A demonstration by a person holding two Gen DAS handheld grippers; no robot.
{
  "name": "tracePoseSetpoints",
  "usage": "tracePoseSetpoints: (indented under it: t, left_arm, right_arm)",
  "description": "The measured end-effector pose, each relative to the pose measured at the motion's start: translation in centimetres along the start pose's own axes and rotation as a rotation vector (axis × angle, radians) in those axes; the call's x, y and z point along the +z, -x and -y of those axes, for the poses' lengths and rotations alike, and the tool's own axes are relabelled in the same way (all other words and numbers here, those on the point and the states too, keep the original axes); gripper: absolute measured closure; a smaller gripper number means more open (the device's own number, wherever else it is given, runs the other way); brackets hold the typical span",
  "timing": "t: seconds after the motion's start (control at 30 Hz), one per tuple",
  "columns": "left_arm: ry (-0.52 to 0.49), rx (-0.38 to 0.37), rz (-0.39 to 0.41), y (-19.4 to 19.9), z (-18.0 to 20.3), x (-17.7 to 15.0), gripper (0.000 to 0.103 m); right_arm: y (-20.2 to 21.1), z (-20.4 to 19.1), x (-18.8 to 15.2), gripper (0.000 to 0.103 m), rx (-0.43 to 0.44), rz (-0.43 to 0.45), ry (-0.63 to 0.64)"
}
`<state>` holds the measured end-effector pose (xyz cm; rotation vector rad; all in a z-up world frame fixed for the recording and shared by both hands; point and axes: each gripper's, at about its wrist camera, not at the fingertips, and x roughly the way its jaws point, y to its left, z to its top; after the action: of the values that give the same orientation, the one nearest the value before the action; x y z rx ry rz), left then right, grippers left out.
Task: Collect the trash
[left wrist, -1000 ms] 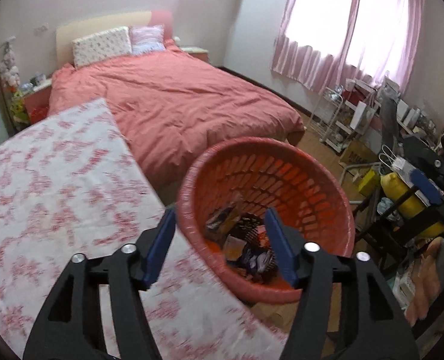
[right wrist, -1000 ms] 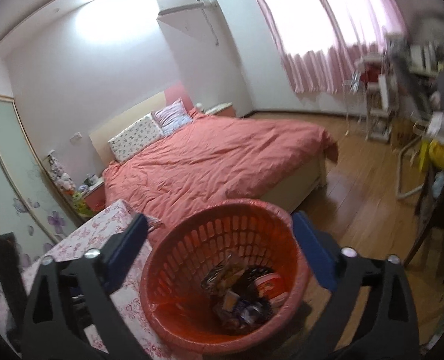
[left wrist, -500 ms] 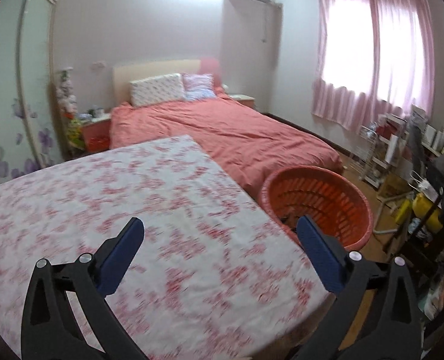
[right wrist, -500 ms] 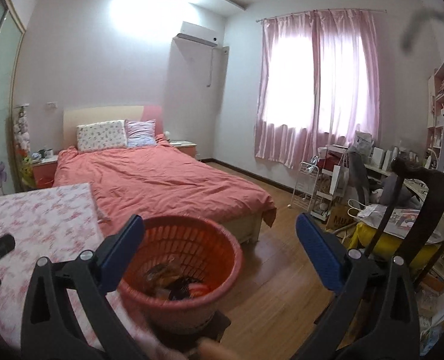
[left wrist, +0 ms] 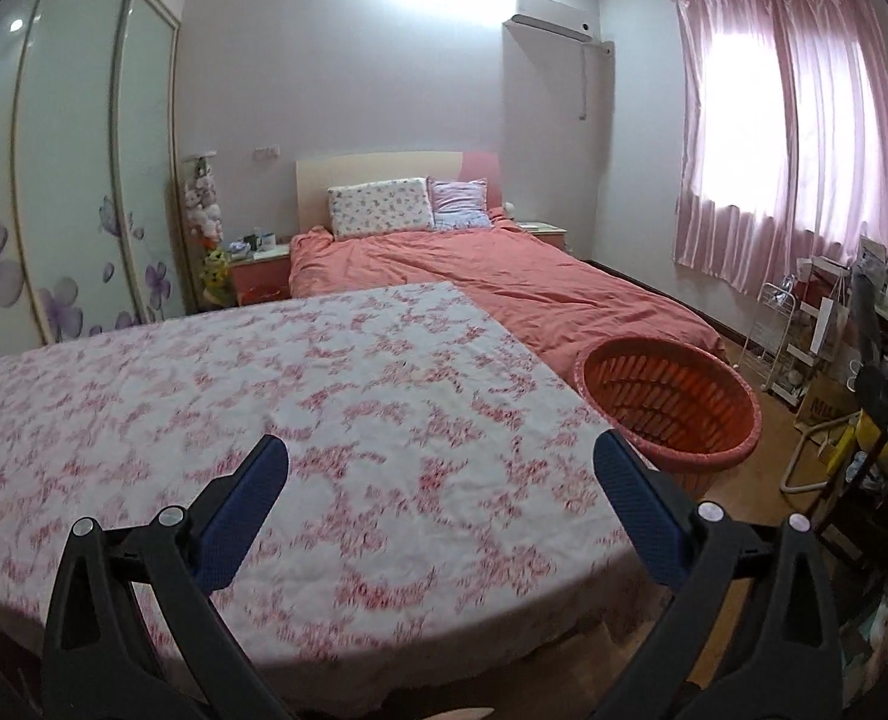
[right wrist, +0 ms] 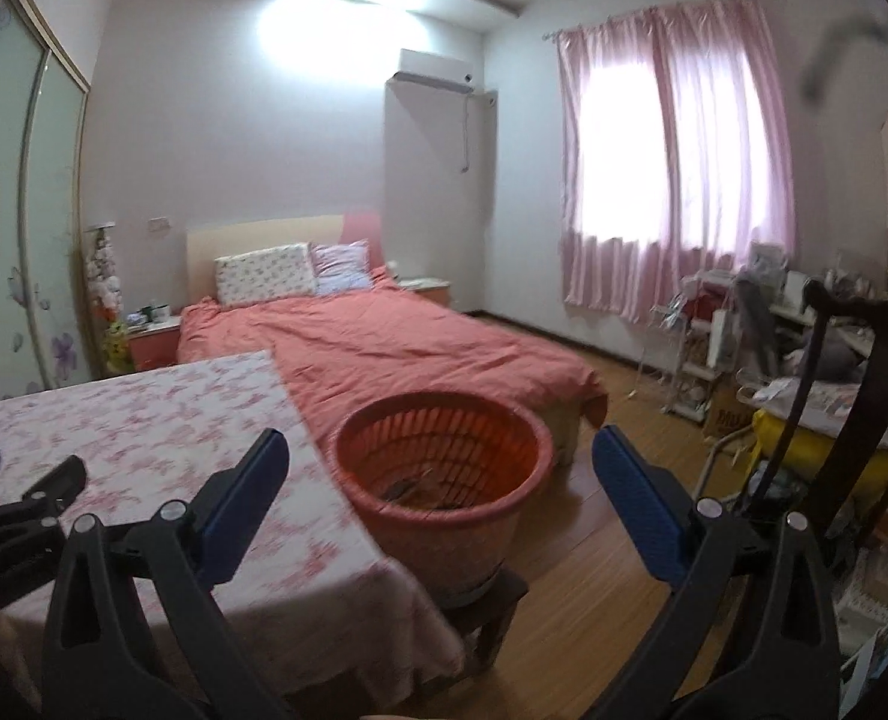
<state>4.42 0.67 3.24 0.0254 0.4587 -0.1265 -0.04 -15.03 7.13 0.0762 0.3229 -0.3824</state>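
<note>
Left gripper (left wrist: pixel 441 489) gapes empty over the floral tablecloth (left wrist: pixel 300 396); orange basket (left wrist: pixel 669 405) beside it, contents hidden.

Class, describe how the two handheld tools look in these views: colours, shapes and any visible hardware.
Both the left tool and the right tool look alike: black, angular, triangular-cutout plastic arms with silver round pivot bolts, ending in flat, blue textured pads. No cables or sleeves show.

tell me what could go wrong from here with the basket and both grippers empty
1. The orange basket stands on a small dark stool right at the table edge; a bump could tip it.
2. The open left gripper and right gripper are close together and could clash.
</note>
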Motion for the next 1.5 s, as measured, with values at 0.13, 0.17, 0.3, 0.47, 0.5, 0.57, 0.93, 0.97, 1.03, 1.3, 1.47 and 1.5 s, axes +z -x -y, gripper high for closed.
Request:
tracePoseSetpoints:
  t: [0.13, 0.17, 0.3, 0.47, 0.5, 0.57, 0.93, 0.97, 1.03, 1.3, 1.47, 1.5]
  left_arm:
    - [0.017, 0.017, -0.018, 0.7, -0.5, -1.1, 0.003]
    - [0.022, 0.018, -0.023, 0.8, -0.7, -1.4, 0.003]
    - [0.044, 0.022, -0.038, 1.2, -1.2, -2.5, 0.003]
    - [0.057, 0.032, -0.046, 2.0, -1.4, -3.2, 0.003]
    - [0.059, 0.034, -0.046, 2.1, -1.4, -3.3, 0.003]
    - [0.066, 0.040, -0.044, 2.4, -1.5, -3.4, 0.003]
    - [0.072, 0.063, -0.055, 2.9, -1.0, -3.7, 0.003]
    - [0.071, 0.064, -0.057, 2.9, -0.8, -3.7, 0.003]
    - [0.068, 0.067, -0.060, 2.9, -0.6, -3.7, 0.003]
    - [0.054, 0.076, -0.075, 2.8, 0.1, -3.9, 0.003]
    - [0.055, 0.076, -0.086, 2.6, 0.2, -4.0, 0.003]
    - [0.055, 0.075, -0.087, 2.6, 0.2, -4.0, 0.003]
  right_arm:
    - [0.7, -0.9, -0.7, 0.004, 0.004, -0.048, 0.015]
    - [0.6, -1.1, -0.8, 0.004, 0.001, -0.057, 0.020]
    - [0.6, -1.8, -1.6, 0.004, -0.010, -0.099, 0.035]
    - [0.6, -2.3, -2.4, 0.004, -0.012, -0.132, 0.047]
    - [0.6, -2.3, -2.5, 0.004, -0.012, -0.135, 0.049]
    - [0.6, -2.0, -2.8, 0.004, -0.015, -0.138, 0.050]
    - [0.6, -1.7, -3.3, 0.004, -0.069, -0.154, 0.051]
    - [0.6, -1.7, -3.4, 0.004, -0.078, -0.153, 0.053]
    - [0.5, -1.6, -3.5, 0.004, -0.093, -0.153, 0.058]
    - [-0.3, -1.1, -4.0, 0.004, -0.115, -0.176, 0.056]
    - [-0.6, -1.3, -4.4, 0.004, -0.107, -0.189, 0.060]
    - [-0.6, -1.3, -4.5, 0.004, -0.105, -0.193, 0.060]
